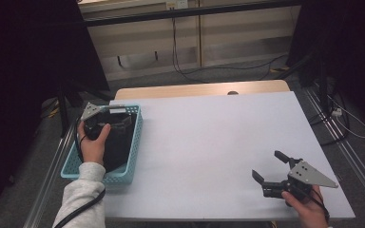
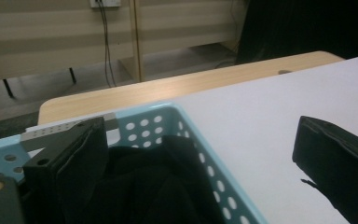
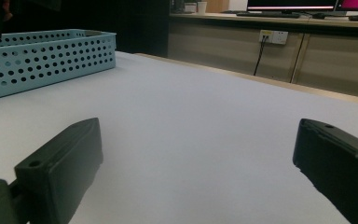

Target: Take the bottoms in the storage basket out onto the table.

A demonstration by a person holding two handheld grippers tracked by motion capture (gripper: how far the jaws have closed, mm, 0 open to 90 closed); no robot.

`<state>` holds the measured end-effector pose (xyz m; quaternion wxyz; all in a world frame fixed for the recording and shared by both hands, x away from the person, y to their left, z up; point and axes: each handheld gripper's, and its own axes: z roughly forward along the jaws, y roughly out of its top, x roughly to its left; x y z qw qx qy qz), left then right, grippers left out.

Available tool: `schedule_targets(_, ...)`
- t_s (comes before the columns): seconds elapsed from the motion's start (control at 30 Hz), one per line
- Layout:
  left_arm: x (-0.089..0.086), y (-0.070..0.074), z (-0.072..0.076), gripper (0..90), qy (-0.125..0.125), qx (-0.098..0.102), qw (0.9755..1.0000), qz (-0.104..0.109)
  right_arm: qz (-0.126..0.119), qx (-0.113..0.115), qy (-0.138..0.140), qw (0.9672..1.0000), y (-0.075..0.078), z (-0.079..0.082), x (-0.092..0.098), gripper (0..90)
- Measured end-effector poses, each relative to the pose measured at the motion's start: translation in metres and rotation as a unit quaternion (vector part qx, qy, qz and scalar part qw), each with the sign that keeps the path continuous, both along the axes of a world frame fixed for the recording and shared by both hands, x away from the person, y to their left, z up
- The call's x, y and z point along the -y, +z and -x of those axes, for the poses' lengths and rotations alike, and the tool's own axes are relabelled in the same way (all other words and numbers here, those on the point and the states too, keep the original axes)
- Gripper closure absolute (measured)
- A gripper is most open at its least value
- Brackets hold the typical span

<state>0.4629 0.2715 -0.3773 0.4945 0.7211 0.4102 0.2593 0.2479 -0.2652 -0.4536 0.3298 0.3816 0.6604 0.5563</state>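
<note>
A light blue perforated basket (image 1: 136,142) stands at the left of the white table (image 1: 209,137) and holds a crumpled black cloth (image 1: 116,149). My left gripper (image 1: 116,119) hovers over the basket's far end, open. In the left gripper view its jaws (image 2: 200,126) straddle the basket wall (image 2: 214,158): one jaw is above the black cloth (image 2: 154,186), the other above the table. My right gripper (image 1: 267,164) is open near the front right corner, low over the table, with nothing between its jaws (image 3: 199,126). The basket (image 3: 51,56) is far off to its left.
A wooden tabletop strip (image 1: 199,89) runs behind the white surface. Beyond it are cabinets and cables on the floor (image 1: 228,69). Dark curtains flank both sides. Metal rails (image 1: 342,142) run along the table's right side.
</note>
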Motion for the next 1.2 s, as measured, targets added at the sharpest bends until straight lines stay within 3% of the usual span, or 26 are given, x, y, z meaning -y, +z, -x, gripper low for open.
schedule_targets(0.3, -0.010, -0.012, -0.014, 3.6, 0.018, -0.025, 0.9991, -0.028, 0.000, -0.003, 0.001, 1.0000, 0.000, 0.000, -0.001, 0.4)
schedule_targets(0.57, -0.019, -0.025, -0.025, 3.7, 0.033, -0.050, 0.9977, -0.030, 0.000, -0.003, 0.001, 1.0000, -0.001, 0.000, 0.000, 0.4)
schedule_targets(0.87, -0.021, -0.042, -0.039, 4.3, 0.045, -0.088, 0.9942, -0.042, -0.003, 0.000, 0.001, 1.0000, 0.002, 0.001, 0.000, 0.4)
schedule_targets(0.9, -0.019, -0.044, -0.041, 4.3, 0.046, -0.094, 0.9934, -0.047, -0.005, 0.000, 0.001, 1.0000, 0.001, 0.000, 0.000, 0.3)
schedule_targets(0.93, -0.017, -0.047, -0.045, 4.3, 0.043, -0.111, 0.9909, -0.064, -0.007, -0.001, 0.000, 1.0000, 0.001, 0.000, 0.000, 0.3)
schedule_targets(0.97, -0.017, -0.047, -0.045, 4.3, 0.043, -0.111, 0.9909, -0.064, -0.007, -0.002, 0.000, 1.0000, 0.001, 0.001, 0.000, 0.3)
schedule_targets(1.03, -0.016, -0.050, -0.049, 4.3, 0.044, -0.126, 0.9885, -0.073, -0.008, -0.001, 0.000, 1.0000, 0.002, 0.001, 0.000, 0.3)
schedule_targets(1.07, -0.014, -0.054, -0.052, 4.3, 0.042, -0.142, 0.9857, -0.080, -0.005, 0.000, -0.001, 1.0000, 0.002, 0.001, 0.000, 0.3)
schedule_targets(1.1, -0.014, -0.054, -0.052, 4.3, 0.042, -0.142, 0.9857, -0.080, -0.005, 0.000, -0.001, 1.0000, 0.002, 0.001, 0.000, 0.3)
schedule_targets(1.2, -0.010, -0.058, -0.056, 4.1, 0.033, -0.154, 0.9820, -0.105, -0.007, -0.001, -0.001, 1.0000, 0.001, 0.001, 0.000, 0.3)
